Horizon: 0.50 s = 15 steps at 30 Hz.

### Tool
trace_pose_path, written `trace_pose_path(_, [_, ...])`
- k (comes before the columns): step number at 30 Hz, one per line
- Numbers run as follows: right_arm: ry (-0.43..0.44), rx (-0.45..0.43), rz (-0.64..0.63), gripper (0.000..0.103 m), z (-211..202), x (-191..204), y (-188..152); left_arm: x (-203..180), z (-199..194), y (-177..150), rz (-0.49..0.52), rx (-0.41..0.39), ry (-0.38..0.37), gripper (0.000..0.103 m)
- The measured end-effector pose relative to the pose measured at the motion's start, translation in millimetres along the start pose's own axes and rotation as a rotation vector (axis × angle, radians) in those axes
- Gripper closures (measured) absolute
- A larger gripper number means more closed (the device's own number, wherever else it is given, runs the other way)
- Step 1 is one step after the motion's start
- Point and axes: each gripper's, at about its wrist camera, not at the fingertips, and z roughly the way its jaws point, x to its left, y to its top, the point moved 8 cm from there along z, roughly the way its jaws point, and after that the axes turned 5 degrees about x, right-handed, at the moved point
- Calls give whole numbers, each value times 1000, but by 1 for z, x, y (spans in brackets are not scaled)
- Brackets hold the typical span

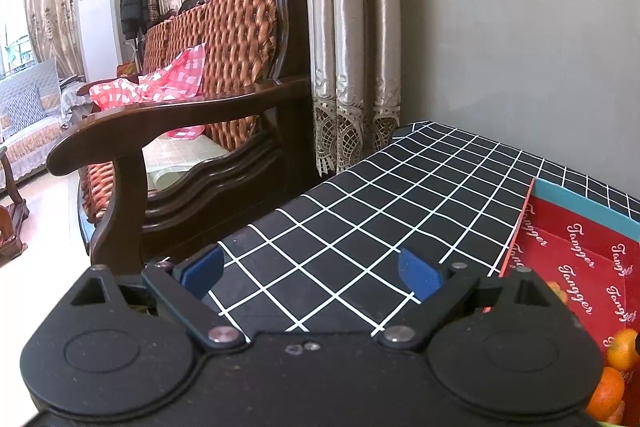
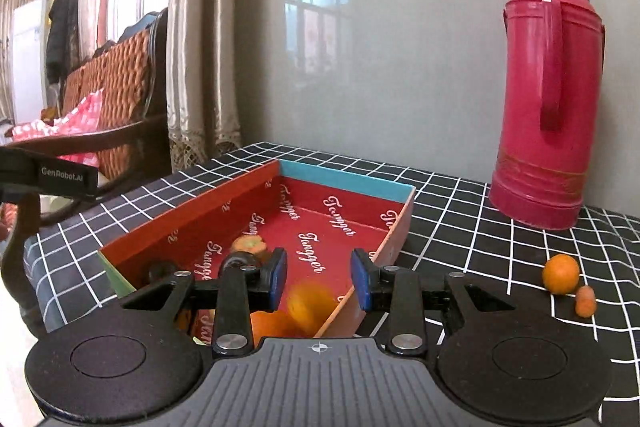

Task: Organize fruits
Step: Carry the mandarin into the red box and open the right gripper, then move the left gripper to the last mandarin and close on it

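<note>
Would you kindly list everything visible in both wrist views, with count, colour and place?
box: one, red inside, blue end wall, on the tablecloth
oranges in box: several, orange, near end; exact count unclear
loose orange: one, orange, on the cloth right of the box
small orange piece: one, beside it
thermos: one, pink, upright, by the wall
tablecloth: one, black with white grid
armchair: one, dark wood, left
curtains: beige, by the window
left gripper: open, empty
right gripper: pads apart, above the box
</note>
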Motion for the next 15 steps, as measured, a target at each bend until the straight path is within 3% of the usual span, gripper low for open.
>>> trace_pose_path(1, [-3,1,-1,64,0,0,0,-1,0,0,0,1,-1,15])
trace_pose_path(3, [-13,0,8,28,-1,-2,-1,-3,0,0,2,5,-9,15])
trace_pose_path(4, [-24,-13,11,23,-2,-4,-1,-5,0,-1,4,7,-13,15])
trace_pose_path(8, [-77,-42,-12,21,-13,-9,1,-15,-4,-2,16,6,-35,15])
trace_pose_path(15, [-192,-5,9,16,-22,-37,-8,-48,-15,-8,60,-5,-86,15])
